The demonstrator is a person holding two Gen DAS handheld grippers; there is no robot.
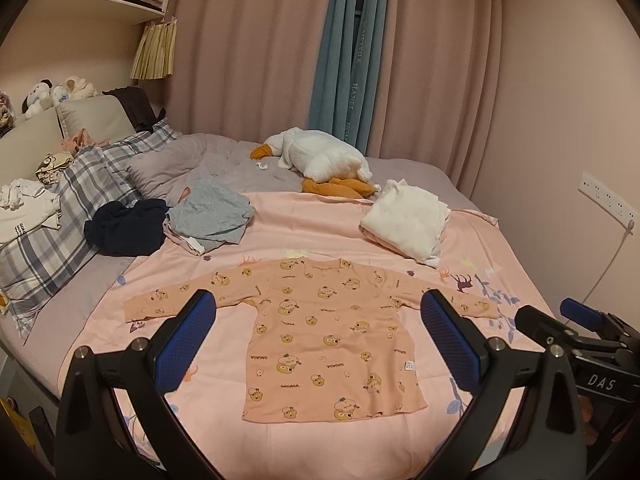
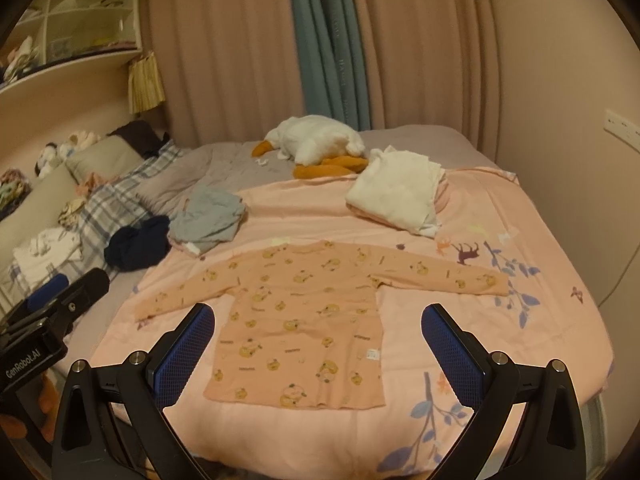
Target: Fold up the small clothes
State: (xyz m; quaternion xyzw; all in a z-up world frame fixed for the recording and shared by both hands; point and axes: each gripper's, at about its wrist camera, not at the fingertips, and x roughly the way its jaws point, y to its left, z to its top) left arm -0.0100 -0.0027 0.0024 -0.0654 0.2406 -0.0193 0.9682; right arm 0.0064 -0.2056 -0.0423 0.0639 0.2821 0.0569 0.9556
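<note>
A small pink shirt (image 1: 328,336) printed with bears is spread flat on a pink blanket (image 1: 304,224) that covers the near part of a bed. Both sleeves are stretched out sideways, and the hem is turned toward the cameras. A small white tag (image 1: 409,365) is seen on the shirt near its right edge.

The left gripper (image 1: 318,340) is held above the near edge of the bed with its blue-padded fingers (image 1: 182,344) spread wide; nothing is gripped between them. The right gripper (image 2: 318,344) is held the same way, wide open and empty, above the lower half of the shirt. Neither is seen touching the cloth.

Further back on the blanket, a folded white garment (image 1: 408,220) is laid to the right. To the left, a crumpled grey garment (image 1: 212,216) is found beside a dark navy one (image 1: 124,228). A white plush goose (image 1: 320,156) with orange feet is laid behind them, before the pink curtains (image 1: 248,48). A plaid pillow (image 1: 60,216) is propped at the left.
</note>
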